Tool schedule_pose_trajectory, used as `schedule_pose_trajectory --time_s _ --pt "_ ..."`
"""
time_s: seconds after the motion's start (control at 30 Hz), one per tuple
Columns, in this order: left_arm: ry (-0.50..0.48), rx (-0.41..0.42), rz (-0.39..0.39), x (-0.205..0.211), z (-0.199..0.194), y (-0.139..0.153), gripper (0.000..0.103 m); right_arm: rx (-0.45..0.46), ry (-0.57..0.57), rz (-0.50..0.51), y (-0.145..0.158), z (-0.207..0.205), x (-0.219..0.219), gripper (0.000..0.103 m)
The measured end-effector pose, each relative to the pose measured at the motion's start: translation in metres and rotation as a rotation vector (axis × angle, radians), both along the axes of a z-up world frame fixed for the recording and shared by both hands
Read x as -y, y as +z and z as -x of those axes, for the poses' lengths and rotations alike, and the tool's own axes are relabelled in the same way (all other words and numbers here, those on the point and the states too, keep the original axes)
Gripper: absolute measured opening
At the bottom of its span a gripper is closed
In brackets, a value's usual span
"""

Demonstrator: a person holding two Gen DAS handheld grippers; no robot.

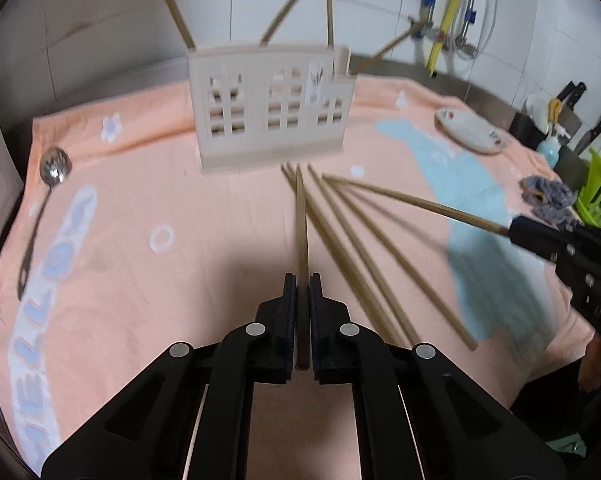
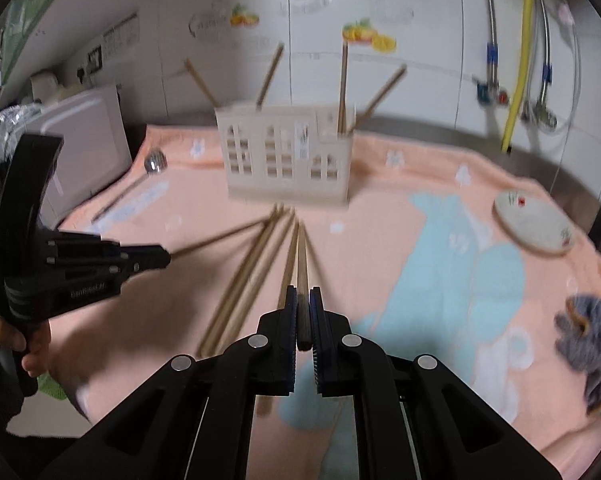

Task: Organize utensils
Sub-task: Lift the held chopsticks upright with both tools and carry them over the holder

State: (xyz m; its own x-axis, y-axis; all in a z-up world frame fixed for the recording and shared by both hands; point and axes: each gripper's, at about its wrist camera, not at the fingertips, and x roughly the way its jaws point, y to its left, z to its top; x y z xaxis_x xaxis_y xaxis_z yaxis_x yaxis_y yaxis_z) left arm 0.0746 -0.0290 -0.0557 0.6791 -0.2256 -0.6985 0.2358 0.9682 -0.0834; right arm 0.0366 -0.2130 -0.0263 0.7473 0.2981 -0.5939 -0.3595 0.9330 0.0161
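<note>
Four chopsticks (image 1: 274, 14) are stowed in the holder (image 1: 272, 108); one is clamped in each gripper (image 1: 302, 280) (image 2: 303, 292); three remain mid-frame.

We see a counter covered by a peach towel (image 1: 172, 280) printed with pale blue shapes. Taking the beige utensil holder (image 1: 272, 108) standing on the towel as our landmark: loose wooden chopsticks (image 1: 364, 264) fan out on the towel from just in front of its base. A metal spoon (image 1: 46, 196) lies well to its left. To its right rests a small floral plate (image 1: 470, 130), and farther right, nearer us, a grey knitted cloth (image 1: 548, 200).
</note>
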Motion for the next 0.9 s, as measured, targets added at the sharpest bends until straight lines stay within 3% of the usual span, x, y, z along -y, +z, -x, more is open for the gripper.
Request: schedule_pose_trajectory --time_s 0.27,0.47,0.9 --pt "-0.019 0.093 0.005 -0.007 0.0 0.039 0.005 0.09 0.036 -0.038 0.054 -0.019 -0.003 0.006" --pt "-0.039 0.153 -0.003 -0.011 -0.006 0.07 0.005 0.096 0.068 -0.062 0.085 -0.043 -0.004 0.006" --pt "-0.068 0.253 -0.01 -0.023 -0.037 0.141 0.005 0.162 0.125 -0.016 0.171 -0.092 -0.014 0.006"
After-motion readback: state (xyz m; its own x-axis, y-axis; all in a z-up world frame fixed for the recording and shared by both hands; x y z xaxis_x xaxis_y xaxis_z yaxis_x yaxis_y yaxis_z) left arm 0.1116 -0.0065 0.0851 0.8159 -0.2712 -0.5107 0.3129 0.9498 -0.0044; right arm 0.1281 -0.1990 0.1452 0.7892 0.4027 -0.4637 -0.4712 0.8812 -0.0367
